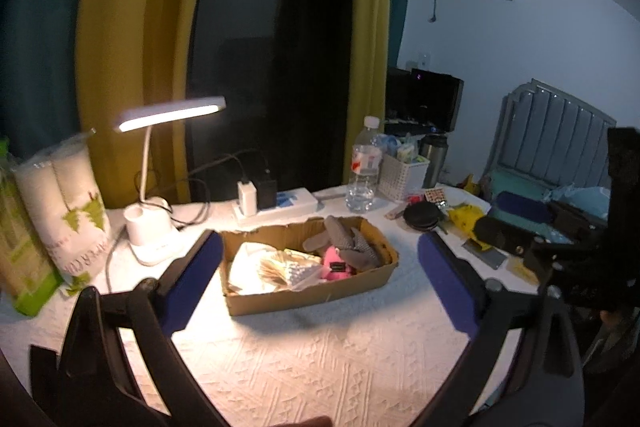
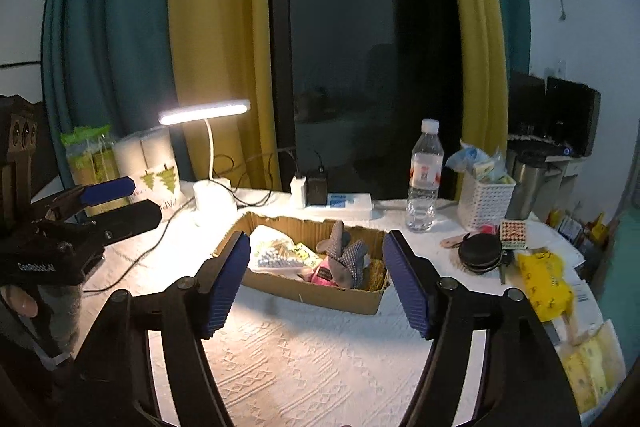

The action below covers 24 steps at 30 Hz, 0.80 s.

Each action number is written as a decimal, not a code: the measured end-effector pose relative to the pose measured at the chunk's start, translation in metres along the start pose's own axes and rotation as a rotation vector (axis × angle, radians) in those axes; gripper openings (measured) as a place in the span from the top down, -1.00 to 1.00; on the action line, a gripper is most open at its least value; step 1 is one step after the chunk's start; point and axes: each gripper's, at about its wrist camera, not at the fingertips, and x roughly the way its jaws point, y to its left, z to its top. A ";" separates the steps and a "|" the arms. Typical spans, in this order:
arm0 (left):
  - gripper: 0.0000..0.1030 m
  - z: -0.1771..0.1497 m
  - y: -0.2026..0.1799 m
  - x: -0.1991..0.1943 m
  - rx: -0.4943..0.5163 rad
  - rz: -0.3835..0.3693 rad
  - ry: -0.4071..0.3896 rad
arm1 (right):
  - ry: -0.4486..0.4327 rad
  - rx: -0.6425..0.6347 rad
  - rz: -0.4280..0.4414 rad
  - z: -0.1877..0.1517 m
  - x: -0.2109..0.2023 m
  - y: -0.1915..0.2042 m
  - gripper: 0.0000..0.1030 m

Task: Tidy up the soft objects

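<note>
A shallow cardboard box (image 1: 316, 293) (image 2: 320, 293) sits on the white textured tablecloth. It holds grey patterned fabric pieces (image 1: 352, 247) (image 2: 348, 255), a pink soft item (image 1: 336, 267) (image 2: 322, 275), a bag of cotton swabs (image 1: 288, 269) (image 2: 276, 257) and white cloth (image 1: 248, 259). My left gripper (image 1: 320, 279) is open and empty, above the cloth in front of the box. My right gripper (image 2: 316, 279) is open and empty, also facing the box. The left gripper shows at the left edge of the right wrist view (image 2: 116, 199).
A lit desk lamp (image 1: 168, 115) (image 2: 204, 113), paper rolls (image 1: 68, 203), a power strip with chargers (image 2: 332, 201), a water bottle (image 1: 364, 163) (image 2: 424, 179), a white basket (image 2: 486, 201), a black round case (image 2: 480, 253) and a yellow bag (image 2: 544, 283) surround the box.
</note>
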 end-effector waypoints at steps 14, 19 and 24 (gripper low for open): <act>-0.92 0.007 -0.018 -0.071 0.057 0.066 -0.113 | -0.094 -0.009 -0.056 0.005 -0.074 0.018 -0.41; -0.93 0.012 -0.019 -0.082 0.051 0.076 -0.124 | -0.113 -0.011 -0.070 0.006 -0.087 0.016 -0.42; -0.93 0.013 -0.025 -0.087 0.065 0.071 -0.133 | -0.121 -0.011 -0.078 0.007 -0.091 0.011 -0.42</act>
